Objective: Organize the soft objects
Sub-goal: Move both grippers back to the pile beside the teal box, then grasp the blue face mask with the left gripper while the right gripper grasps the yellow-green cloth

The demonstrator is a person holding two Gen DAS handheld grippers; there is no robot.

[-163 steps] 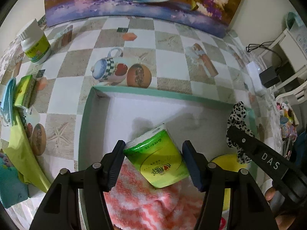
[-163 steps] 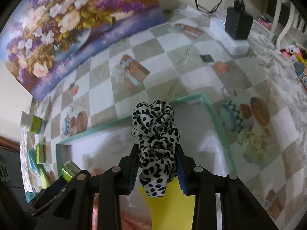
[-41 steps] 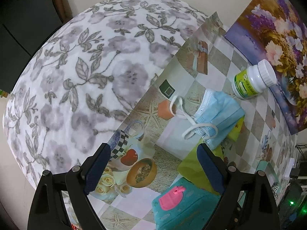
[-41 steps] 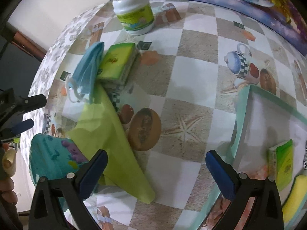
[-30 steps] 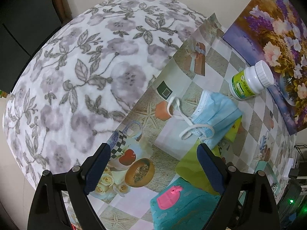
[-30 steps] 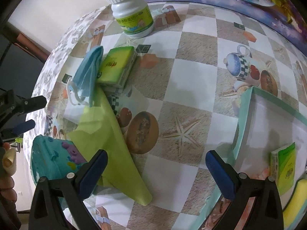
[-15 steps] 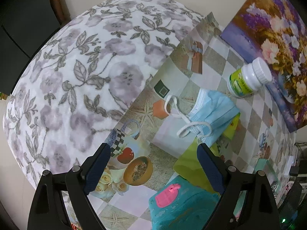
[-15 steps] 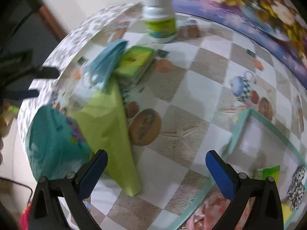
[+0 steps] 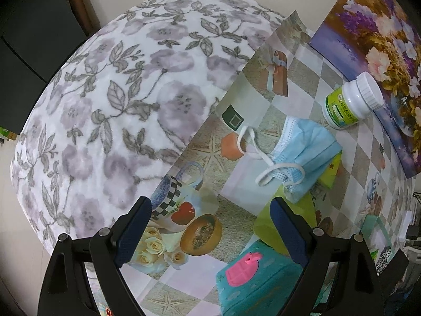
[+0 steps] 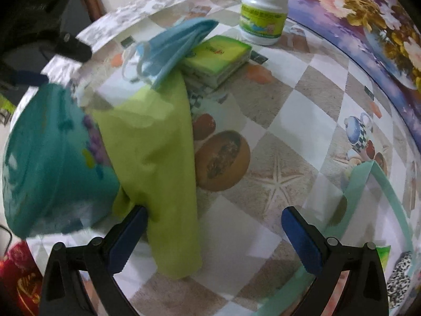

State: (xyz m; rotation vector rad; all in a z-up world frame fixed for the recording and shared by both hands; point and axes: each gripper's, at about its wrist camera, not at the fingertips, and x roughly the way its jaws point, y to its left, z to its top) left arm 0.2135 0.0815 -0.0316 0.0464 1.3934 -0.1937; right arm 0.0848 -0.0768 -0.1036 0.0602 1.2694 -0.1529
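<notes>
The things still to be sorted lie in a loose heap near one corner of the counter [image 10: 263, 221], and all of them look light and limp.

Going left to right in the right wrist view, the teal pouch [image 10: 50, 158] comes first, plump and probably a little slick on its printed face. It would be best pinched at an edge or corner. Touching it, and partly draped over it, is the green cloth [image 10: 158, 158]. This is thin fabric that will fold and trail when lifted, so a pinch at the near hem should bunch it enough to hold. The blue face mask [image 10: 179, 39] rests on the cloth's far end and on the green tissue pack [image 10: 218, 55]. The mask weighs almost nothing, and its ear loops could snag. The white bottle [image 10: 264, 13] behind them is hard and not part of the sorting. The teal tray [image 10: 381, 181] sits well to the right.

The right gripper [image 10: 210, 234] is spread wide and holds nothing. The cloth's near end lies just inside its left finger.

The left gripper [image 9: 210, 229] is likewise wide open and empty. It hovers over bare counter, with the pouch [image 9: 252, 284] and cloth [image 9: 273, 223] beside its right finger and the mask [image 9: 305, 152] beyond.
</notes>
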